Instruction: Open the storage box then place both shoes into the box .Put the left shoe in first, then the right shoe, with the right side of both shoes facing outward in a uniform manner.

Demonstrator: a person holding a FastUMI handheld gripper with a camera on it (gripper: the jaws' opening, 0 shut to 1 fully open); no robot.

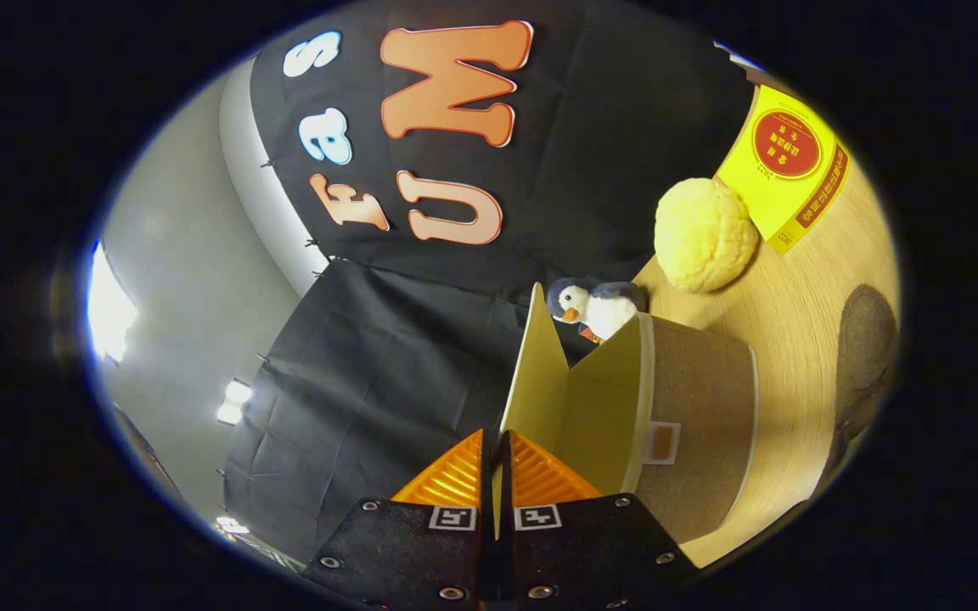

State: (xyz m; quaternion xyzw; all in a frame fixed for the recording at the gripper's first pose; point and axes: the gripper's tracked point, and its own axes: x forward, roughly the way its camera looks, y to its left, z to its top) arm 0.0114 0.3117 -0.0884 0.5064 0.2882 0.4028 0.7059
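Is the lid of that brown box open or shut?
Open. The gripper is shut on the lid, holding it lifted away from the box.

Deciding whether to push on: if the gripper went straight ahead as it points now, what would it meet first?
The gripper is shut on the box lid, which runs straight ahead between the jaws. Past the lid's far edge, probably the black cloth wall; depth is unclear.

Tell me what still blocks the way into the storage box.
Nothing visible blocks it. The gripper is shut on the lid, holding it swung up off the storage box. The plush penguin and yellow ball sit beyond the box on the table.
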